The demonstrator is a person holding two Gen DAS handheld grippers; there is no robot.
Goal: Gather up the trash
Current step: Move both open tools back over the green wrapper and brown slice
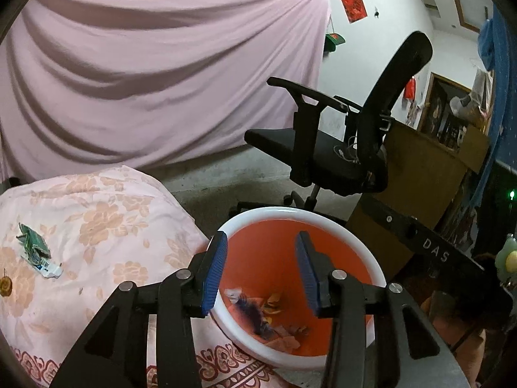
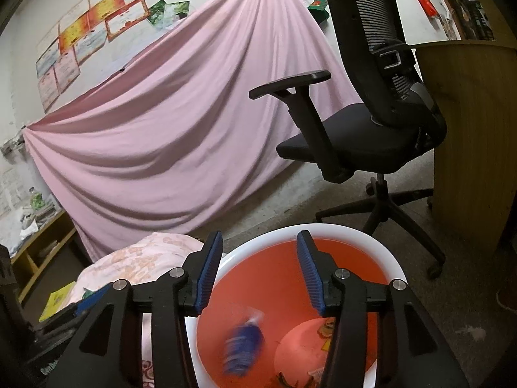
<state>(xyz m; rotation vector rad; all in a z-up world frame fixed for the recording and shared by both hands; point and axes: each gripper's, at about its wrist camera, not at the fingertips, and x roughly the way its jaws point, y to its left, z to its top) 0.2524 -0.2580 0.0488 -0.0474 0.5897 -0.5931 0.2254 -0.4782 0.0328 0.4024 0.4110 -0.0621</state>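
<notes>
An orange bin with a white rim [image 1: 371, 258] stands on the floor beside a bed; several scraps of trash [image 1: 258, 313] lie at its bottom. My left gripper [image 1: 260, 271] hovers over the bin's mouth, open, with nothing between its blue pads. In the right wrist view the same bin's white rim [image 2: 258, 245] sits below my right gripper [image 2: 258, 271], which is also open and empty. A blurred blue wrapper [image 2: 244, 342] is in mid-air inside the bin beneath it. A green and white wrapper [image 1: 35, 252] lies on the floral bedspread [image 1: 97, 220] to the left.
A black office chair [image 1: 339, 148] stands just behind the bin, with a wooden desk [image 1: 420, 168] to its right. A pink sheet [image 1: 161, 71] hangs across the back wall. A small brown round object [image 1: 5, 285] lies at the bedspread's left edge. A low wooden shelf [image 2: 42, 252] is far left.
</notes>
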